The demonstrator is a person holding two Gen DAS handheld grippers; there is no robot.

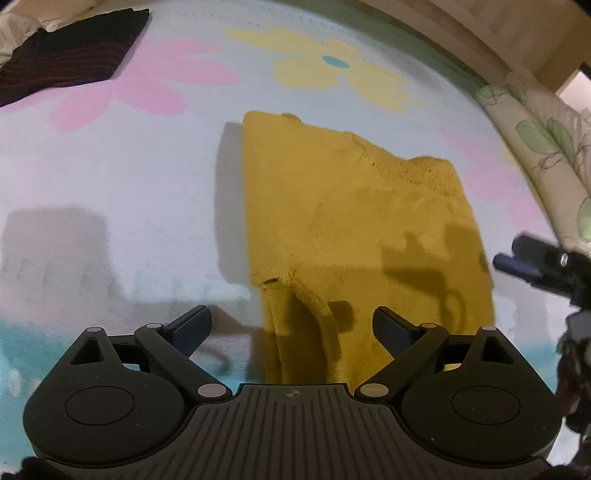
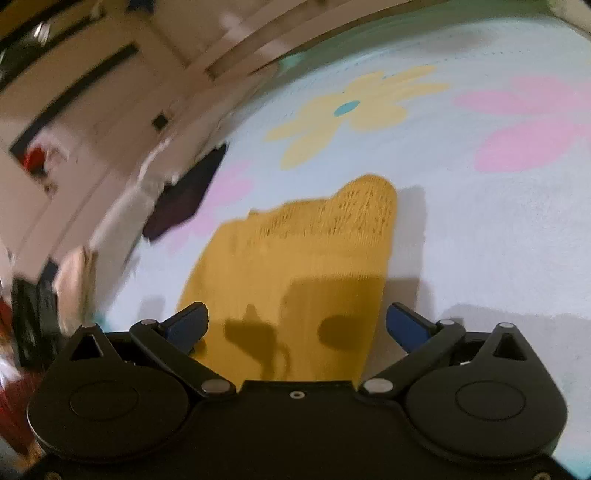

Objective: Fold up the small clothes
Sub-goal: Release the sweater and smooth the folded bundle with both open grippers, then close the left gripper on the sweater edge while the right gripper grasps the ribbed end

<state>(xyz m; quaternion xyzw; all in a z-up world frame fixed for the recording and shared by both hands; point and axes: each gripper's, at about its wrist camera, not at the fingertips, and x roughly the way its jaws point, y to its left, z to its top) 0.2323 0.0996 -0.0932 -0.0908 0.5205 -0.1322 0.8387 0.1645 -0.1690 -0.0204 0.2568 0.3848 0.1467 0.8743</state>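
Observation:
A mustard-yellow knit garment point(image 1: 351, 229) lies folded on the flowered bed sheet point(image 1: 110, 177). My left gripper point(image 1: 291, 328) is open and empty, hovering over the garment's near edge. My right gripper point(image 2: 295, 325) is open and empty above the same garment point(image 2: 295, 266), which shows blurred in the right wrist view. The right gripper also shows at the right edge of the left wrist view point(image 1: 517, 262), just beside the garment's right edge.
A dark striped folded garment point(image 1: 70, 55) lies at the far left of the sheet; it also shows in the right wrist view point(image 2: 184, 195). A leaf-print pillow point(image 1: 546, 147) lies along the right side. A wooden headboard point(image 1: 461, 29) stands behind the bed.

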